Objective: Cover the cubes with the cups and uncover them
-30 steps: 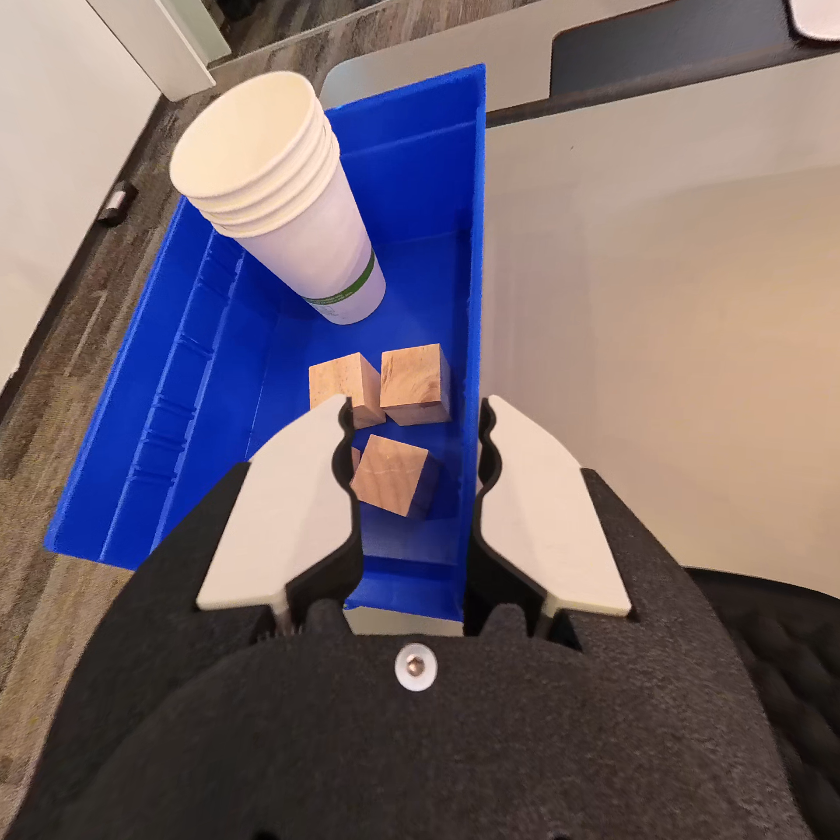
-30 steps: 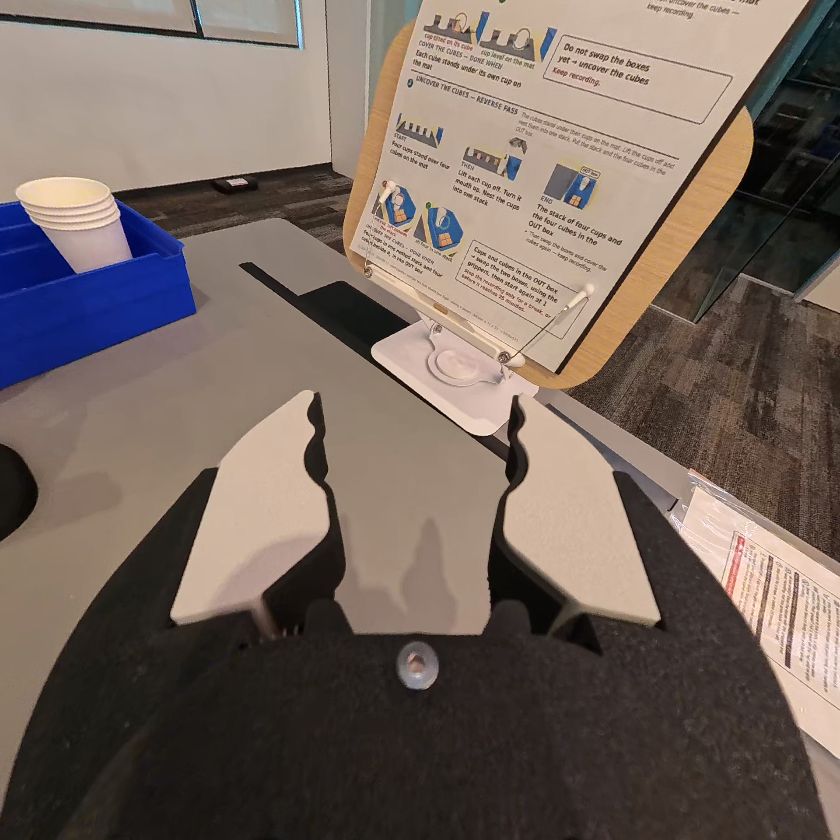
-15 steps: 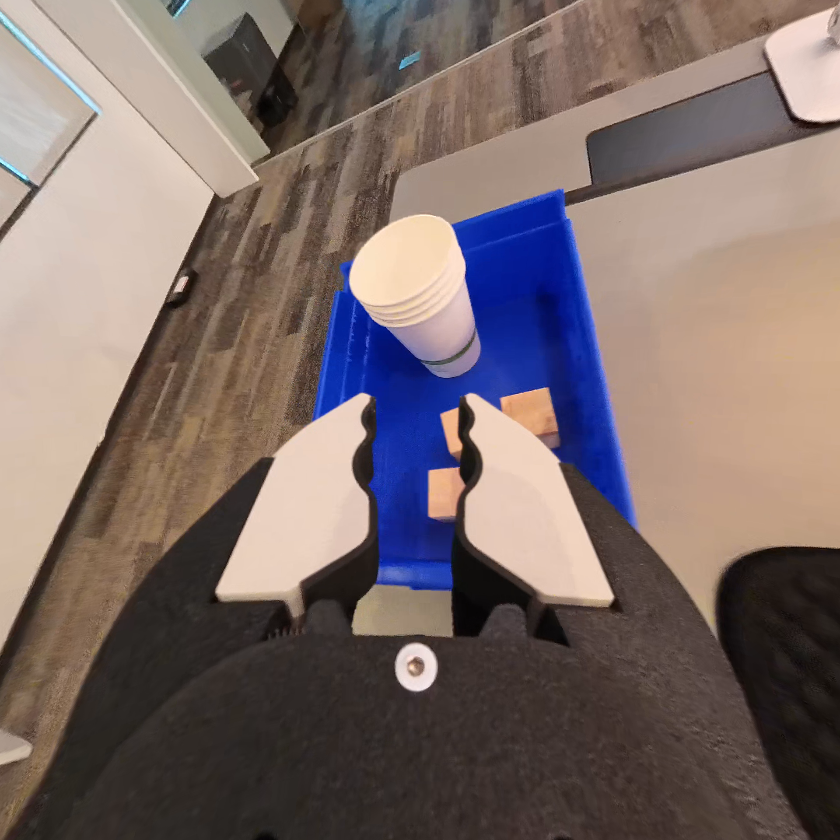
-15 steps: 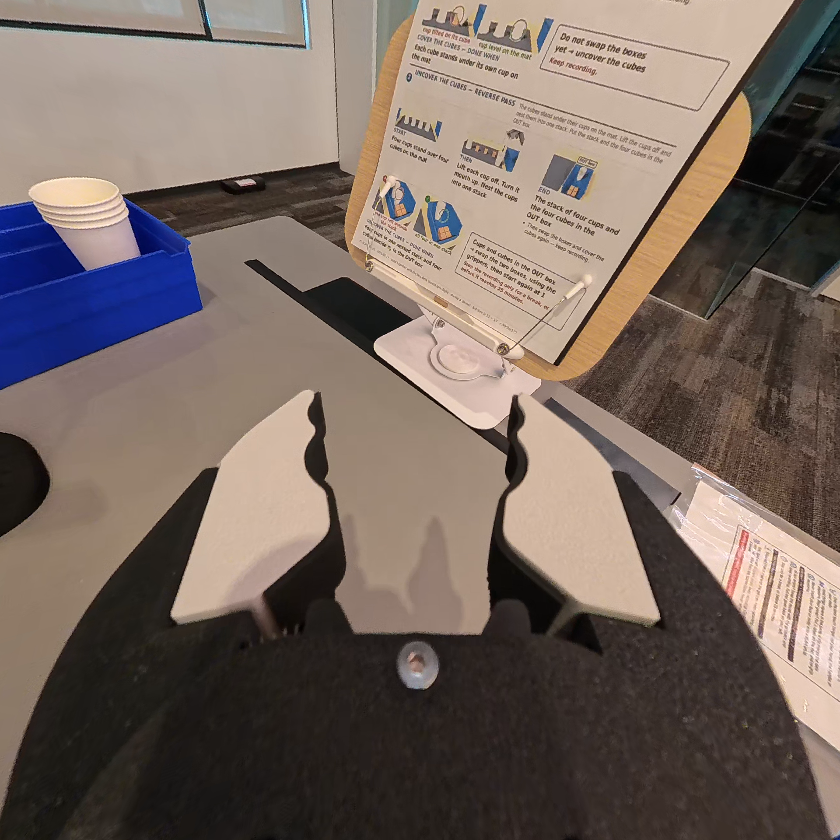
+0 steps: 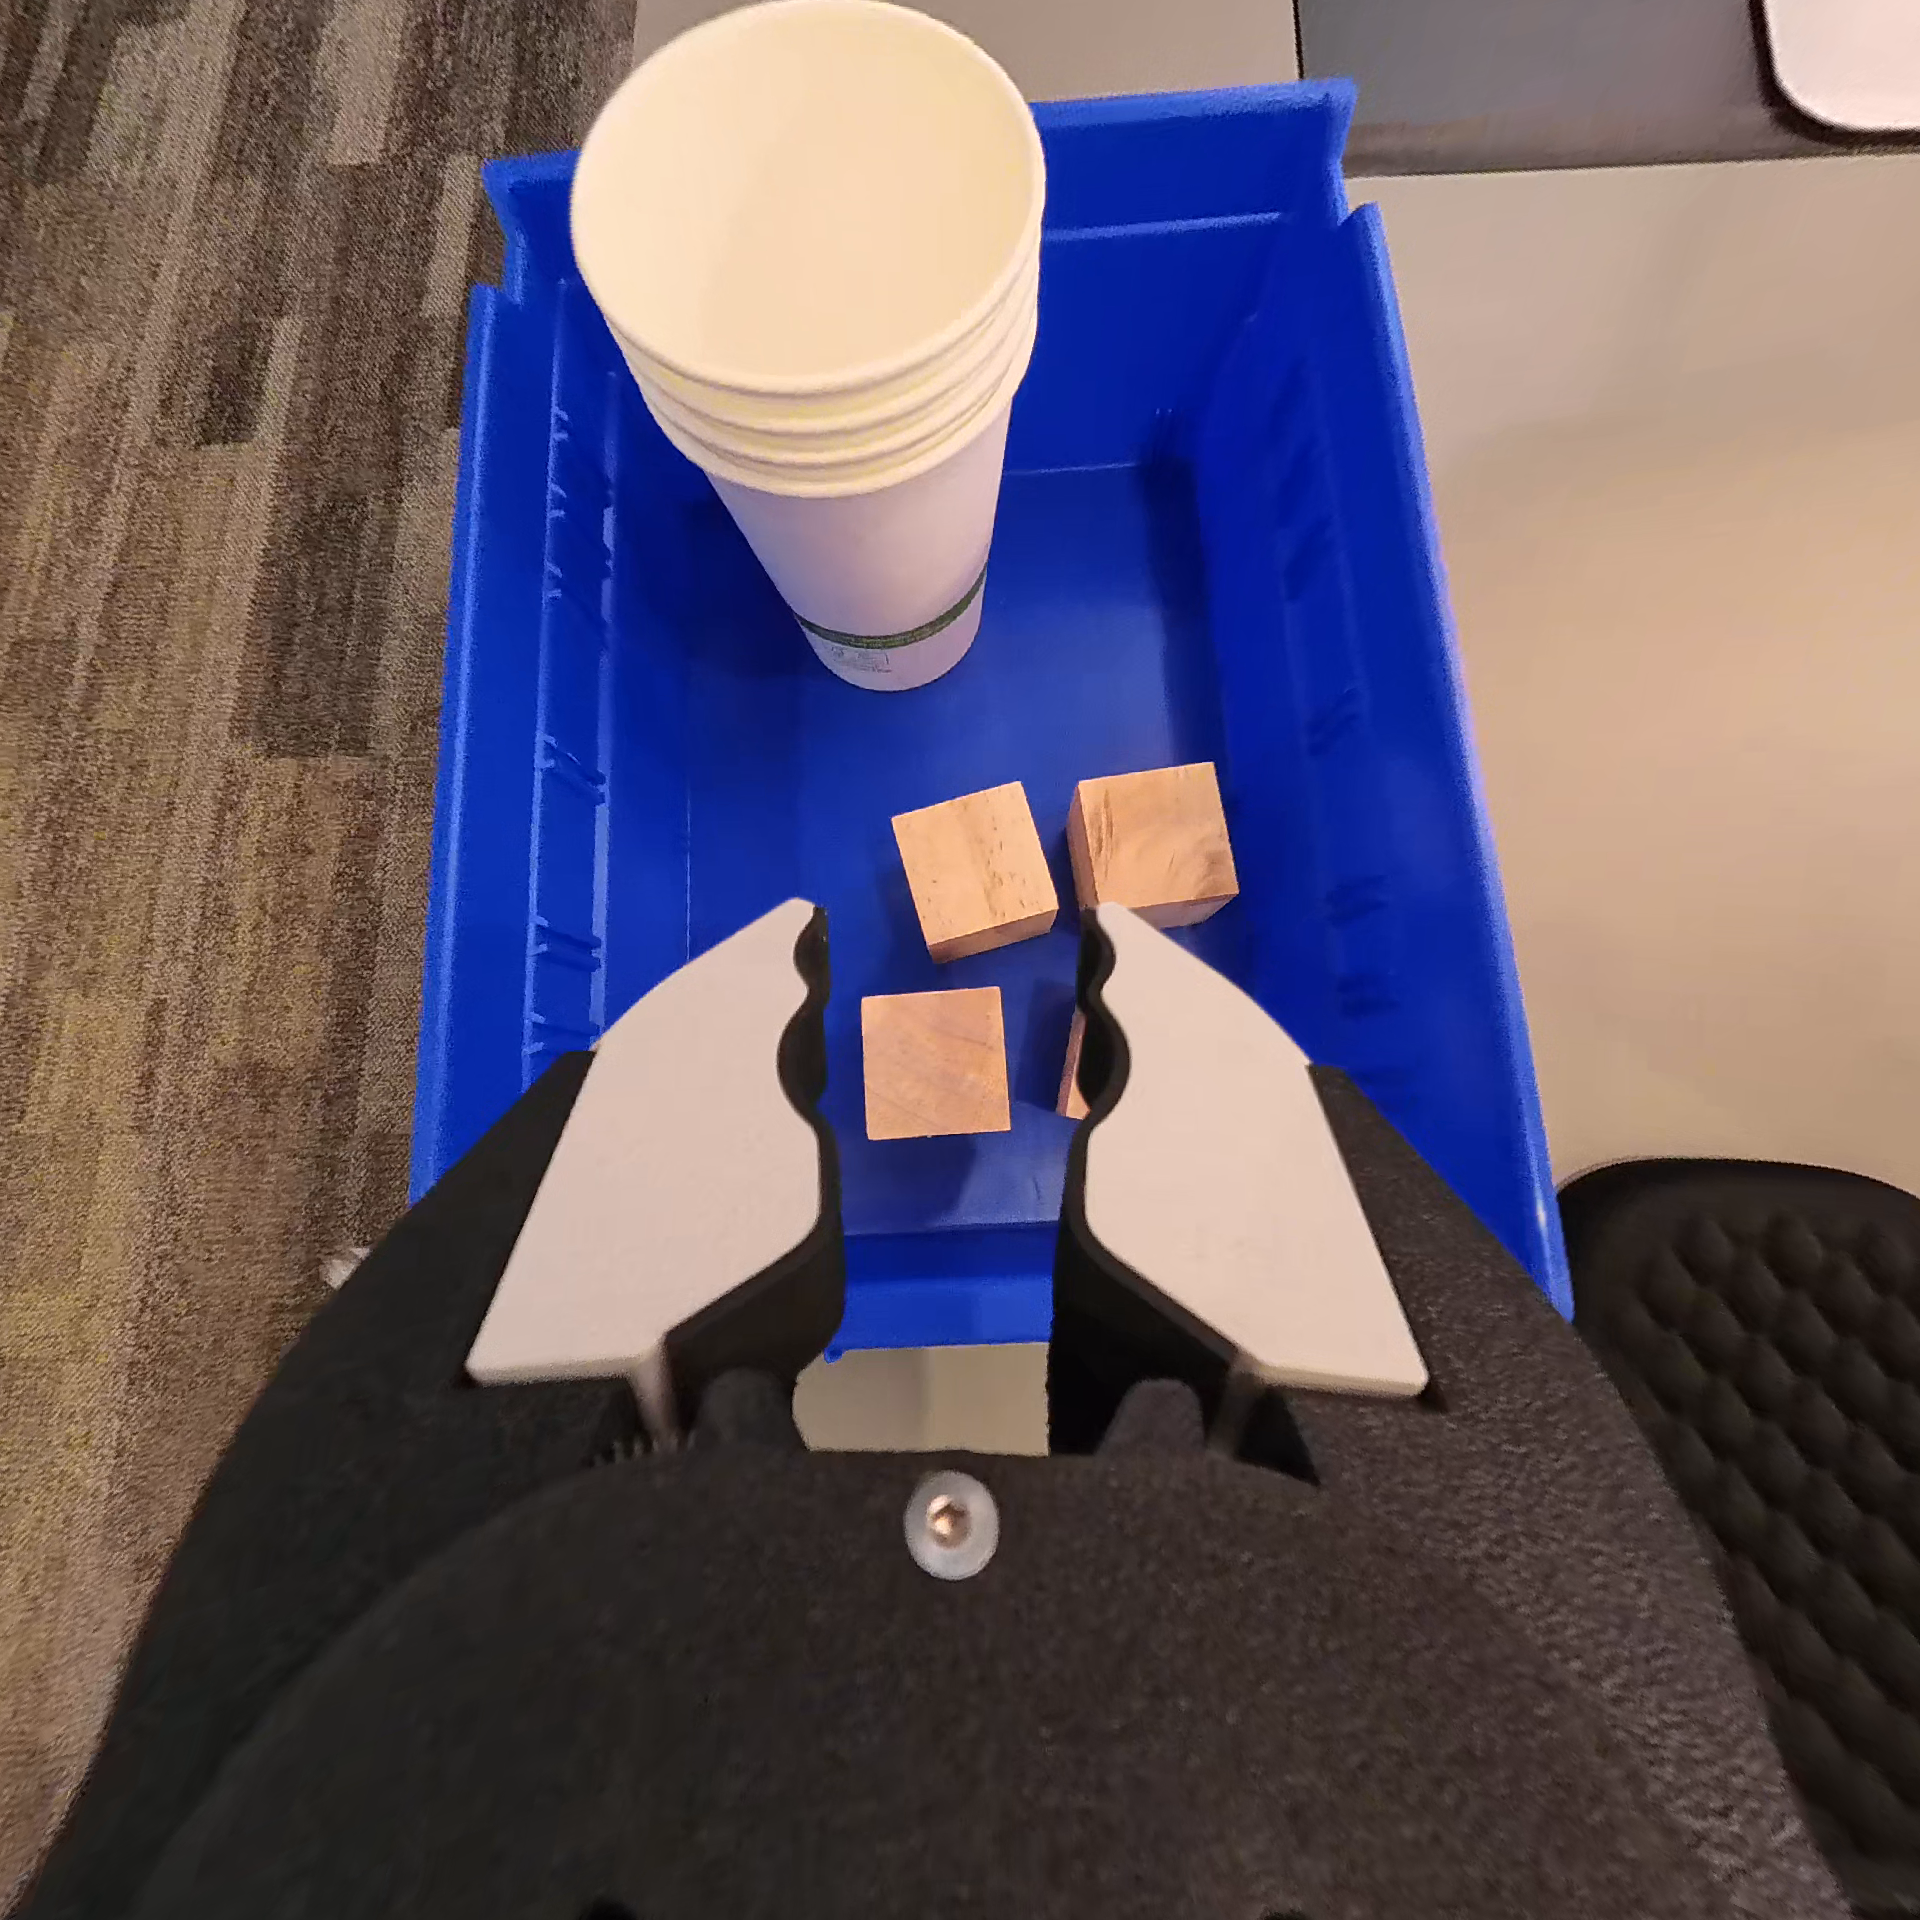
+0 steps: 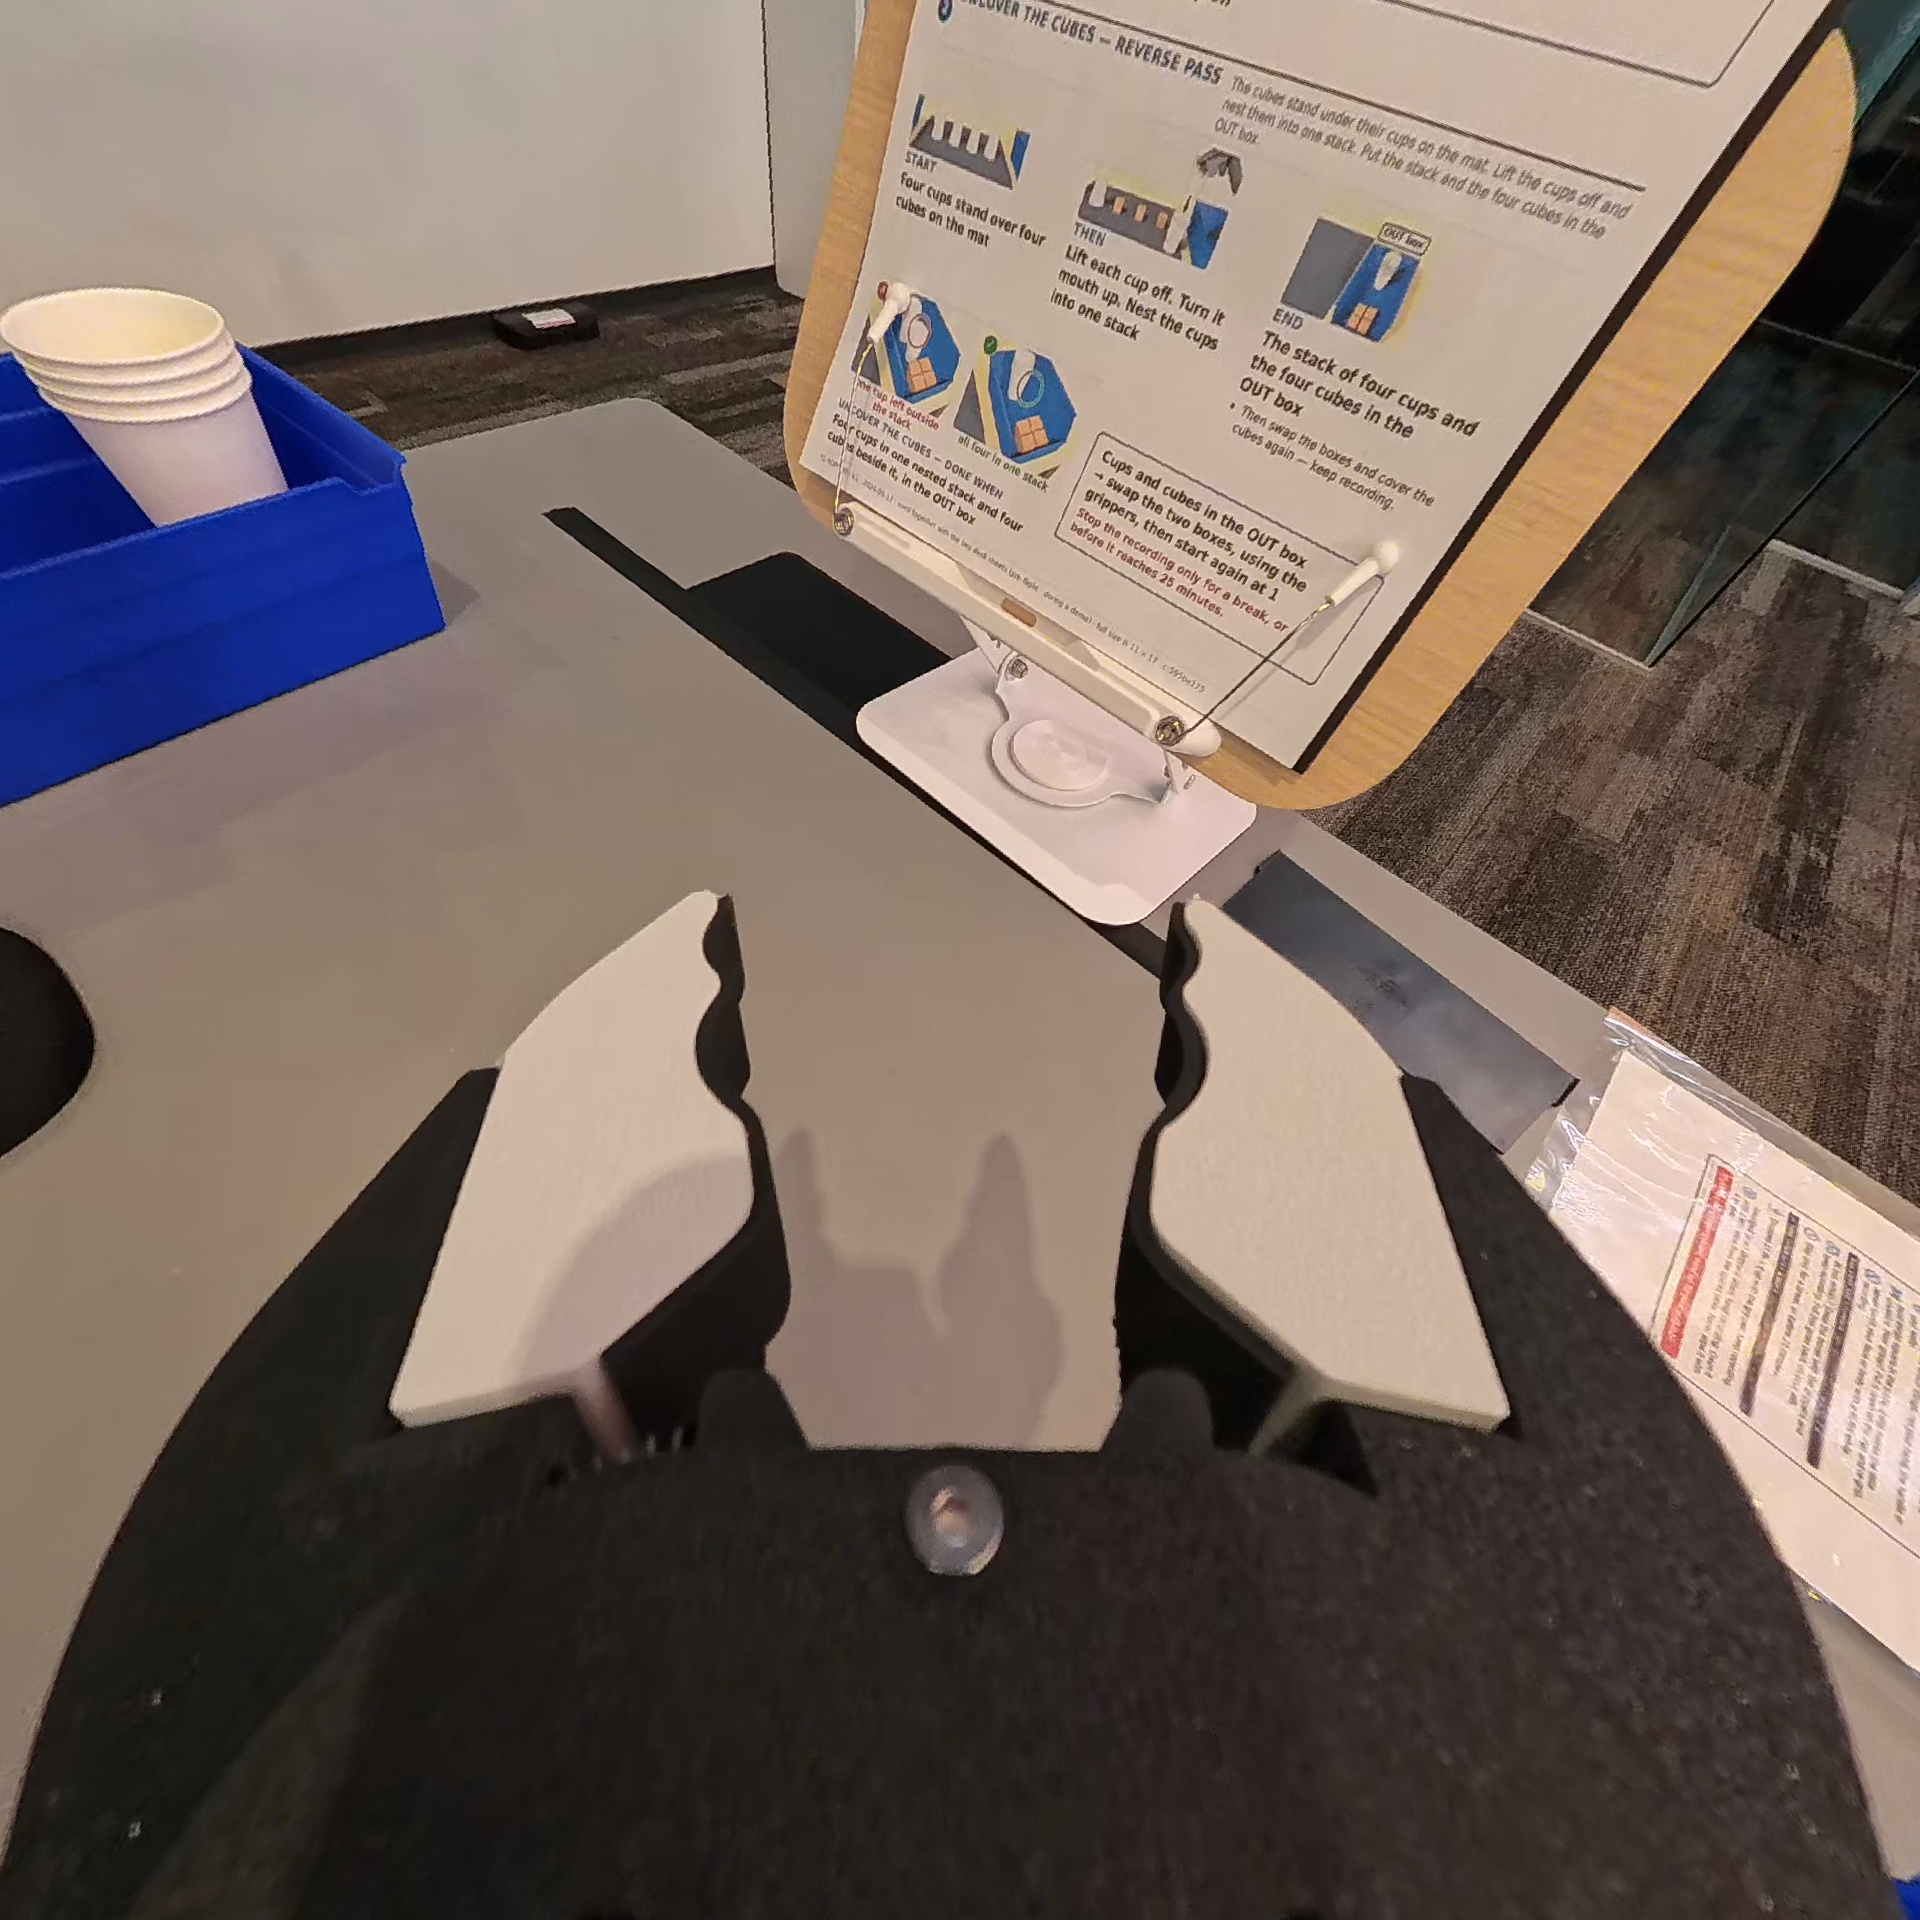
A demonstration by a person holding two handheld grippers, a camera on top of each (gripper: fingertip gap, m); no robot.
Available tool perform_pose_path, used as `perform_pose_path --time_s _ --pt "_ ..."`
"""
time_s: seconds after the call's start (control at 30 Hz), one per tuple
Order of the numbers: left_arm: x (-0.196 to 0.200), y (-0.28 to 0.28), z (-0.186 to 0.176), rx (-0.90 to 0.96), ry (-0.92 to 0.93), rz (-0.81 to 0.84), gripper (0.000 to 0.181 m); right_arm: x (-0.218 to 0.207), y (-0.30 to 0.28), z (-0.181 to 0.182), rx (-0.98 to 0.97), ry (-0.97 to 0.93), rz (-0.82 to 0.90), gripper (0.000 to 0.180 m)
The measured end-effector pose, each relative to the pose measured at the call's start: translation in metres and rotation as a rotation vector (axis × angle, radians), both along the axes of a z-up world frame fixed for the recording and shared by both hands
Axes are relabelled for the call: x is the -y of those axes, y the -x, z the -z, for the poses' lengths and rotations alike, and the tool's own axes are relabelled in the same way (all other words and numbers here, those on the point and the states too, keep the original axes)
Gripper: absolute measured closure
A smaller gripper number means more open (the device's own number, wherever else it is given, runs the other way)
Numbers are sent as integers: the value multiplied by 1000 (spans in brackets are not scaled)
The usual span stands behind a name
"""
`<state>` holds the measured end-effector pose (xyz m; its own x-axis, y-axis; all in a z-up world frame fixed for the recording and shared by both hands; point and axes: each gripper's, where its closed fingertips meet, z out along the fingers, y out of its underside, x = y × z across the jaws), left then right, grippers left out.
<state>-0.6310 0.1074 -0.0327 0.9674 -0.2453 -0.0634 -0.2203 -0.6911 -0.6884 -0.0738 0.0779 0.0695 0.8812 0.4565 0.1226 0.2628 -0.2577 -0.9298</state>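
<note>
So the left gripper (image 5: 951,935) is hanging over the near end of the blue bin (image 5: 1382,665) with its fingers (image 5: 686,1122) spread fairly wide and nothing held. Four wooden cubes (image 5: 975,871) sit loose on the bin floor: one shows right in the gap between the fingers, another is mostly hidden behind the right finger, and two lie just past the tips. The stack of paper cups (image 5: 831,343) stands upright, mouth up, toward the far end of the bin. The right gripper (image 6: 951,914) is well apart over the bare grey desk (image 6: 416,831), fingers wide and empty, facing an instruction board (image 6: 1299,343) on a white stand.
</note>
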Motion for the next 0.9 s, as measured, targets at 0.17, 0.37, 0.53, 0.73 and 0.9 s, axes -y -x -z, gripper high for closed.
perform_pose_path --time_s 0.17,0.37,0.53,0.73,0.9 --pt "-2 2 -1 -16 -10 0 135 -2 0 6 17 17 1 103" --pt "-5 4 7 -26 26 -19 136 -4 -3 11 21 35 9 103" --pt "-16 3 34 -27 141 -90 126 -4 -2 14 30 49 7 103" --pt "-32 -3 64 -48 254 -141 121 -4 -8 19 72 67 34 102" --pt "-37 -1 78 -113 307 -162 122 -3 -11 18 70 65 39 103"
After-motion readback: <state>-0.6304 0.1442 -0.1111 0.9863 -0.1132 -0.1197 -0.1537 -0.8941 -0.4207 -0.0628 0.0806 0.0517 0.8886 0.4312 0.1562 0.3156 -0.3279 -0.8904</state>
